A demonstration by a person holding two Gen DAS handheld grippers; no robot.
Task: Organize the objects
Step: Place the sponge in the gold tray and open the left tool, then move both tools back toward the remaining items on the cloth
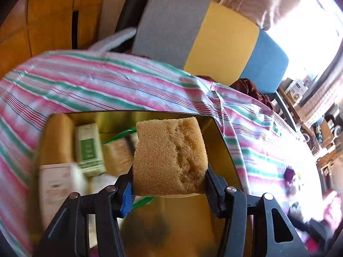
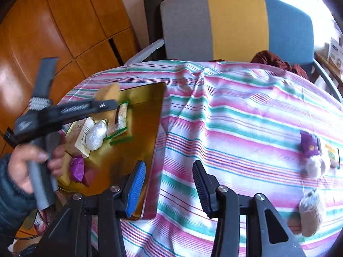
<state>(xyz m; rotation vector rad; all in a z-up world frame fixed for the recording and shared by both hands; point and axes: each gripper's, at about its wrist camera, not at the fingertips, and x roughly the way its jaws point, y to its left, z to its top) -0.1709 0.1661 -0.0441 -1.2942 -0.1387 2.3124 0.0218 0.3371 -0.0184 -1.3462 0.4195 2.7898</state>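
Black jaws of the left gripper fill the near edge of the left wrist view, clamped on a tan sponge that stands upright between the pads. Directly beneath the sponge lies a gold tray resting on a table draped with a striped cloth in pink, green and white. Inside the tray, left of the sponge, sit a green-and-white packet, a pale box and green-edged wrappers, all blurred.

From the right wrist view, the right gripper hangs above the cloth just beside the tray's right rim, its jaws parted with nothing between them. Farther left, a person's hand in a dark sleeve grips the left tool's handle; the sponge shows above the tray's far part. A foil-wrapped lump and a purple wrapper lie in the tray. Well apart, at the cloth's right side, lie a purple packet and two pale pouches.

Beyond the table stands a chair with a grey, yellow and blue back; orange wooden panels cover the wall at left.
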